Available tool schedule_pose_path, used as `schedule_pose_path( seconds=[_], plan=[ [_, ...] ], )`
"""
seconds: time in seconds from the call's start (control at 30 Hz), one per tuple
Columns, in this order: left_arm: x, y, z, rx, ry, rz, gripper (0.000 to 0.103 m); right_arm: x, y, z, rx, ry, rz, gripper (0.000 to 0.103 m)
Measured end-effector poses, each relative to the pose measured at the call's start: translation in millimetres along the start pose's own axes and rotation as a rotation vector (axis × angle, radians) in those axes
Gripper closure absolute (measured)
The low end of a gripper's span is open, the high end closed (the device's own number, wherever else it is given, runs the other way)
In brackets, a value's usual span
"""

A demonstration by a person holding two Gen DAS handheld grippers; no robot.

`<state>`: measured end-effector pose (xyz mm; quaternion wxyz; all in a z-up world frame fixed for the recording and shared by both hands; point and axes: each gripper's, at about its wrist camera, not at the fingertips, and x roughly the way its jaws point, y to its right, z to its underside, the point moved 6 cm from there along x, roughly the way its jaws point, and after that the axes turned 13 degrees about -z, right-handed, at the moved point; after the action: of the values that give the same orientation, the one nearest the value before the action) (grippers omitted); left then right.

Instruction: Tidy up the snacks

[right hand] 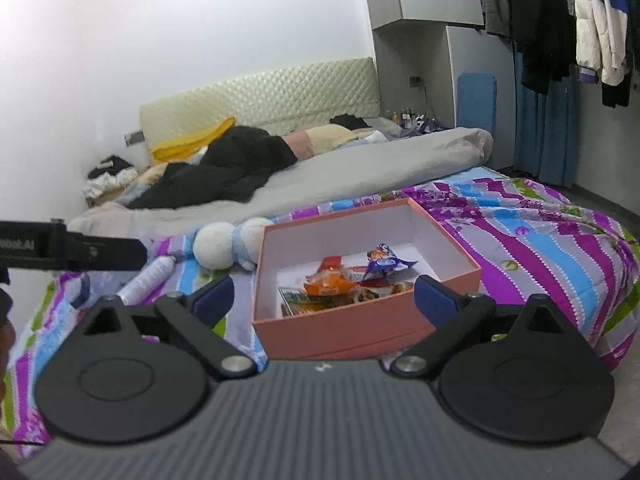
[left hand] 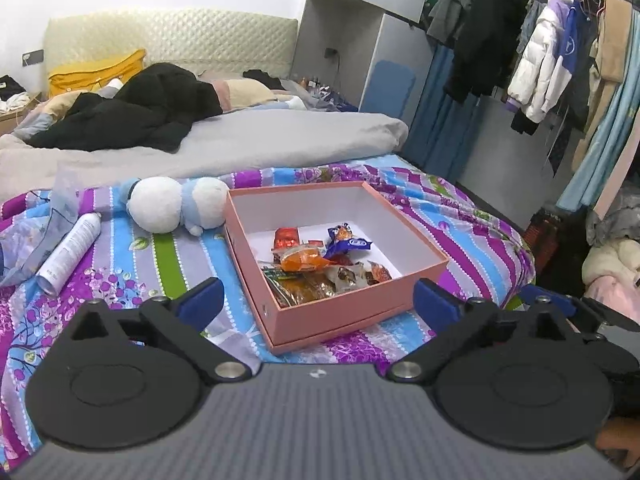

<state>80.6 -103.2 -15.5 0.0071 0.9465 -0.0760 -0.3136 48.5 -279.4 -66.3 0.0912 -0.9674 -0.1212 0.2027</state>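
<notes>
A pink open box (left hand: 352, 314) with a white inside sits on the striped bedspread (left hand: 152, 264). Several wrapped snacks (left hand: 320, 264) lie in its near half, among them a blue packet (left hand: 348, 240) and an orange one (left hand: 300, 260). My left gripper (left hand: 318, 300) is open and empty, held just before the box's near wall. In the right wrist view the same box (right hand: 340, 332) and snacks (right hand: 344, 280) show. My right gripper (right hand: 324, 300) is open and empty, above the box's near edge. The left gripper's body (right hand: 72, 254) shows at the left.
A white and blue plush toy (left hand: 176, 204) lies left of the box. A white spray can (left hand: 72, 252) and a clear plastic bag (left hand: 40, 224) lie further left. A grey duvet (left hand: 240, 140) and black coat (left hand: 132, 108) lie behind. Hanging clothes (left hand: 540, 48) are at the right.
</notes>
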Motion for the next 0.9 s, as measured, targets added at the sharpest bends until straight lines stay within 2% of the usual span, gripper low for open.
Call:
schedule_pose_path(
  seconds=[0.23, 0.9],
  plan=[
    [8.3, -3.4, 9.9, -0.014, -0.022, -0.017, 0.001, -1.6, 1.0, 5.1, 0.025, 0.004, -0.005, 0.005],
    [9.6, 0.9, 7.9, 0.008, 0.006, -0.040, 0.000, -6.5, 12.9, 8.9, 0.030, 0.015, 0.034, 0.005]
  ],
)
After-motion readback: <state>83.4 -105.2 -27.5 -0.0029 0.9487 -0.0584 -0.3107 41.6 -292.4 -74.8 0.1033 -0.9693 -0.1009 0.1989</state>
